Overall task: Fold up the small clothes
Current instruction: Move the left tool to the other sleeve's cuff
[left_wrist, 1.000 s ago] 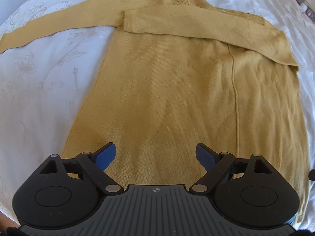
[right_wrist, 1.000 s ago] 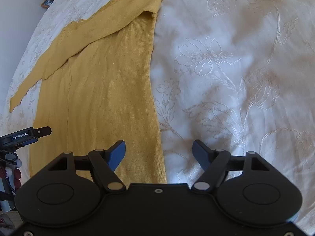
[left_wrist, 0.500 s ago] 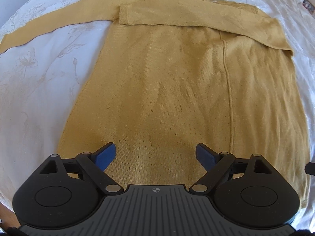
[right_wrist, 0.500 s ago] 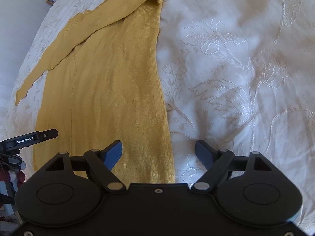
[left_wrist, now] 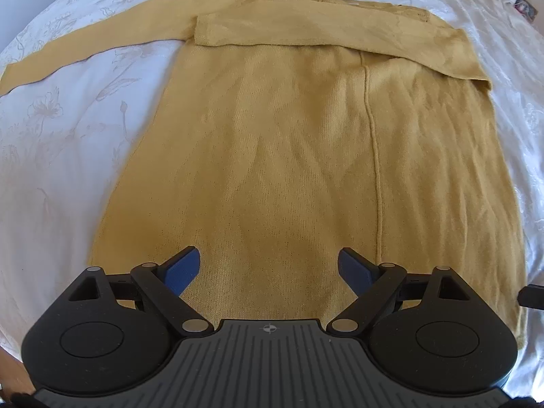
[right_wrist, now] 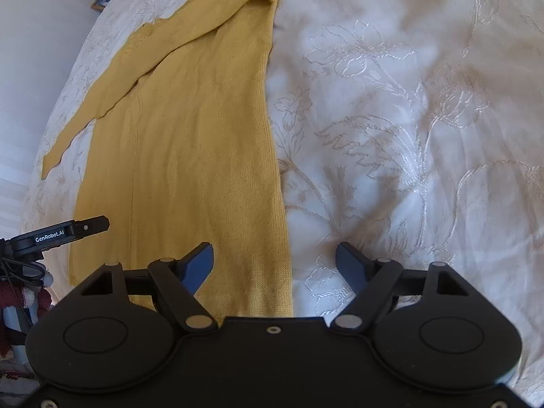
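Your left claw (left_wrist: pixel 268 268) hung wide open and empty over the near hem of the sweater (left_wrist: pixel 306 170), which lay flat on the bed (left_wrist: pixel 61 156), one sleeve (left_wrist: pixel 323 34) folded across the chest, the other (left_wrist: pixel 85 51) stretched far left. Your right claw (right_wrist: pixel 274 265) was equally open, holding nothing, straddling the sweater's right edge (right_wrist: pixel 282 204).

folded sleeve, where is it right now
In the left wrist view the folded sleeve lies across the yellow sweater chest, far from the open left gripper at the hem.
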Demonstrator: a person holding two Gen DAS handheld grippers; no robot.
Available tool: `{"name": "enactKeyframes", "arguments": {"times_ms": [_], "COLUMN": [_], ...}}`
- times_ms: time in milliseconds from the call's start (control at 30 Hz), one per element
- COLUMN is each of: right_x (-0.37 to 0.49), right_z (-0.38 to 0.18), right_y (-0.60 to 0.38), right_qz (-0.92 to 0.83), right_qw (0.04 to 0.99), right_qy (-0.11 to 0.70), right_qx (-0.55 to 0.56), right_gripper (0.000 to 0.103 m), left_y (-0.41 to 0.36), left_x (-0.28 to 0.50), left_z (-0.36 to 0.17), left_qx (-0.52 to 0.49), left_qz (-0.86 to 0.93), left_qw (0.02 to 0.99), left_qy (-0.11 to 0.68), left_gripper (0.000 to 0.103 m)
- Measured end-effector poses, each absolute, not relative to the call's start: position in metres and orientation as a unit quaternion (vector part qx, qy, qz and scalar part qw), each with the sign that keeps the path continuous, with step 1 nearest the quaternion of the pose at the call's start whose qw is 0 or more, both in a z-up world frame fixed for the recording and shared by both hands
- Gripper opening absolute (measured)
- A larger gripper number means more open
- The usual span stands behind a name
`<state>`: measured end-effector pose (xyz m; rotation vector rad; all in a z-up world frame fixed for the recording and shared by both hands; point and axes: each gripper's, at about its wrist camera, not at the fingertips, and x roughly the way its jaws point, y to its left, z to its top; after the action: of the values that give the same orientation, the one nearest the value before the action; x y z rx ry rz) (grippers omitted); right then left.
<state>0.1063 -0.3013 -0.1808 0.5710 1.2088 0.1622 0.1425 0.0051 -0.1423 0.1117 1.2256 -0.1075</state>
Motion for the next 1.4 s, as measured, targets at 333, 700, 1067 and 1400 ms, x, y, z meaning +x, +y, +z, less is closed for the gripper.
{"name": "enactKeyframes", "arguments": {"times_ms": [333, 700, 1067, 1400], "right_x": [0.104, 0.110, 0.163, 0.237], "right_z": [-0.164, -0.146, -0.097, -0.078], "right_y": [-0.276, -0.277, -0.221, -0.138], "right_qz": [0.105, 0.070, 0.022, 0.056], "right_qw": [0.785, 0.785, 0.820, 0.835], "right_qy": [0.588, 0.600, 0.558, 0.533], "right_qx": [0.165, 0.136, 0.125, 0.126], "right_gripper": [0.011, 0.080, 0.102, 0.102], "left_y": [0.012, 0.056, 0.153, 0.275], "left_x": [0.140, 0.163, 0.249, 0.325], "left_z": [-0.138, -0.120, -0.095, -0.095], "left_qx": [0.035, -0.002, -0.060, -0.114], "left_qz": [-0.034, -0.017, 0.015, 0.097], "left_qw": [0.820, 0.837, 0.869, 0.871], "left_qy": [0.571, 0.547, 0.491, 0.468], "left_gripper": [0.089, 0.089, 0.089, 0.089]}}
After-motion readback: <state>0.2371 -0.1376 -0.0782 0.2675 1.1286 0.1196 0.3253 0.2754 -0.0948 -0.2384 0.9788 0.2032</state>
